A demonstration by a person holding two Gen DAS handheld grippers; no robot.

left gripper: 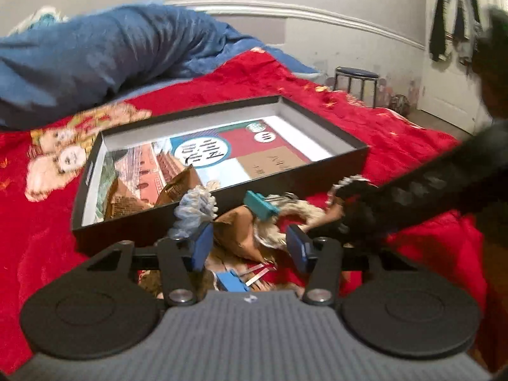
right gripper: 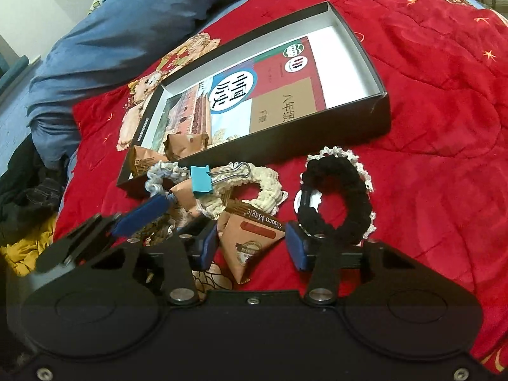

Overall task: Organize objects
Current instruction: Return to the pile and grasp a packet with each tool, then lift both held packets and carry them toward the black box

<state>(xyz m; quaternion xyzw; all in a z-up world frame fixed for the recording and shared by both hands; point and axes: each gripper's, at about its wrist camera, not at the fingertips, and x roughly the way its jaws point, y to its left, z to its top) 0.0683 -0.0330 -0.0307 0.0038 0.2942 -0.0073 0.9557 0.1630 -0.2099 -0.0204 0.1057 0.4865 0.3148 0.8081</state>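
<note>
A black shallow box [left gripper: 357, 150] [right gripper: 385, 108] lies on the red bedspread, with a book [left gripper: 254, 149] [right gripper: 279, 95] and brown snack packets [left gripper: 127, 200] [right gripper: 184, 144] inside. In front of it lie a blue binder clip [right gripper: 201, 181] [left gripper: 258, 206], cream scrunchies [right gripper: 266, 187], a black scrunchie [right gripper: 343, 190] and a brown Choco Magic packet [right gripper: 250, 238]. My left gripper [left gripper: 249, 247] is open above a brown packet [left gripper: 238, 228]. My right gripper [right gripper: 250, 244] is open, with the Choco Magic packet between its fingers. The left gripper's blue finger [right gripper: 139, 216] shows in the right wrist view.
A blue duvet [left gripper: 95, 50] [right gripper: 127, 31] is bunched at the far side of the bed. A stool [left gripper: 357, 77] and a door with hanging clothes [left gripper: 454, 16] stand beyond the bed. Dark and yellow clothes [right gripper: 25, 247] lie at the left.
</note>
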